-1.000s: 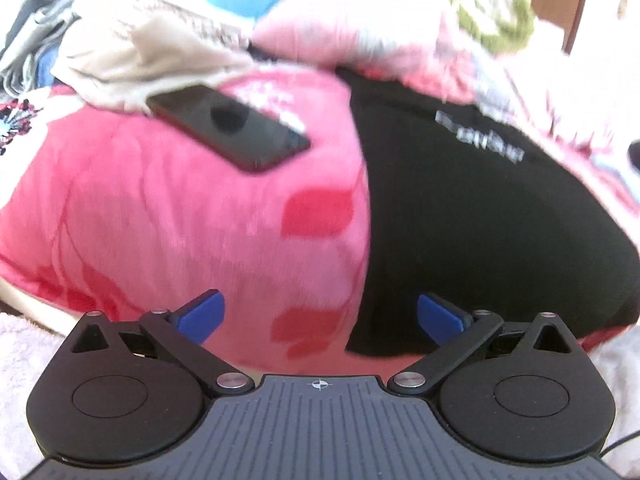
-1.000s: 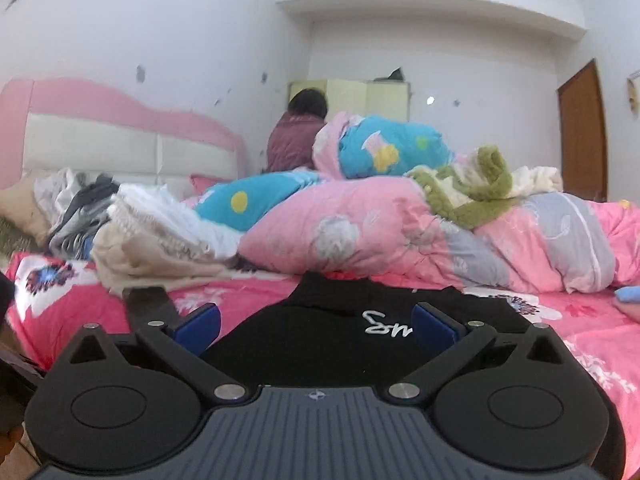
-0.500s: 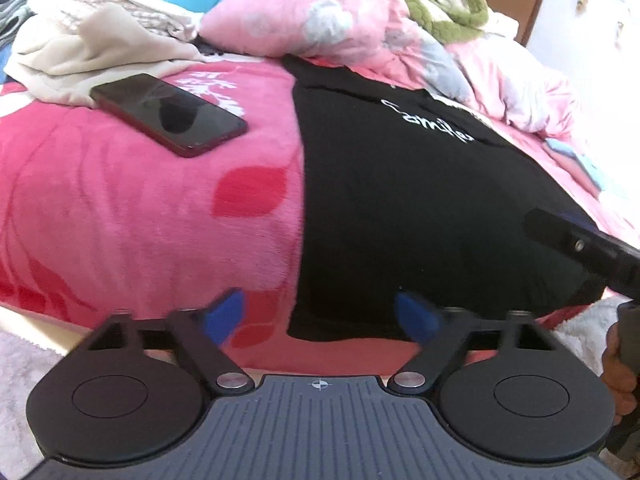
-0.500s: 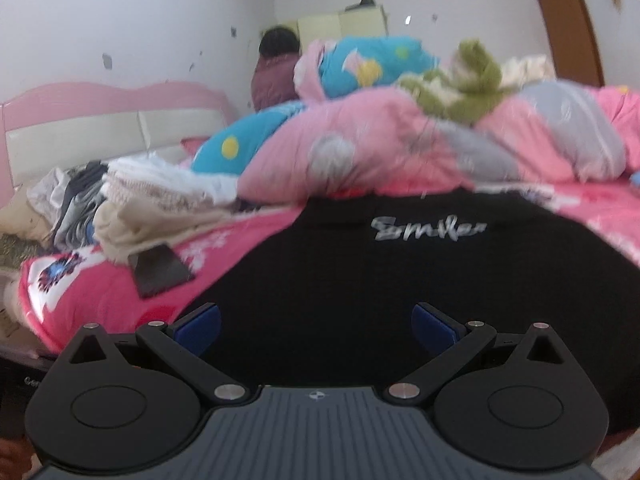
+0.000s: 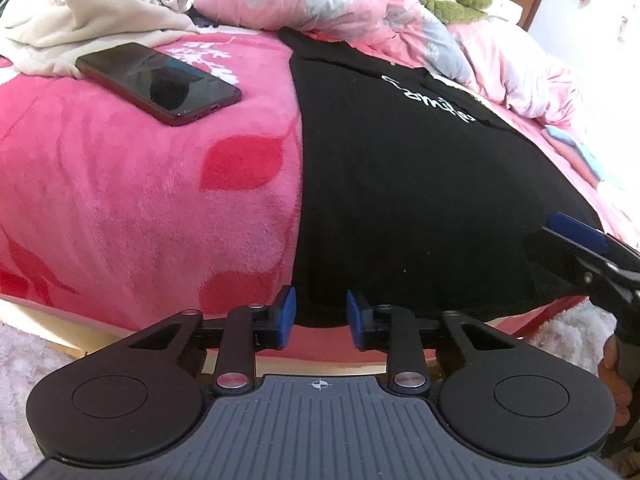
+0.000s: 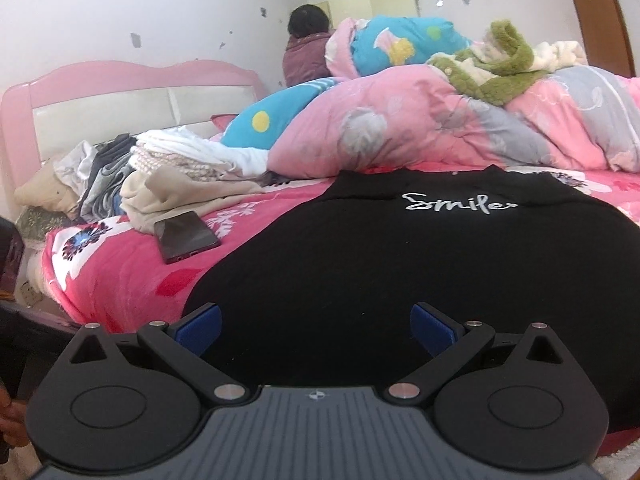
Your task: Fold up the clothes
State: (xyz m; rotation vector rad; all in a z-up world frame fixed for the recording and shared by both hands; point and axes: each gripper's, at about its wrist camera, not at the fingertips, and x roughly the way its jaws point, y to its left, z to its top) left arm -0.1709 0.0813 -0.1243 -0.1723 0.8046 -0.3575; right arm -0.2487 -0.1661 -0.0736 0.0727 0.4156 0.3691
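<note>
A black T-shirt [image 5: 400,184] with white "Smile" lettering [image 6: 456,202] lies flat on the pink bed cover [image 5: 140,200]. My left gripper [image 5: 321,314] is at the shirt's near left hem corner. Its jaws are closing, with the hem edge between the blue pads [image 5: 289,316] and a gap still showing. My right gripper [image 6: 316,320] stands wide open low over the shirt's near hem, with black cloth below and between its fingers. In the left wrist view one right gripper finger [image 5: 572,236] shows at the shirt's near right corner.
A dark phone [image 5: 156,80] lies on the cover left of the shirt. Behind it sits a heap of beige and white clothes [image 6: 180,176]. Pink and blue quilts [image 6: 420,132] pile up behind the shirt. A person [image 6: 306,48] sits beyond them. The bed edge runs just before the grippers.
The left gripper's jaws have narrowed from wide open to a small gap around the hem corner. The right gripper has sunk toward the shirt and stayed open.
</note>
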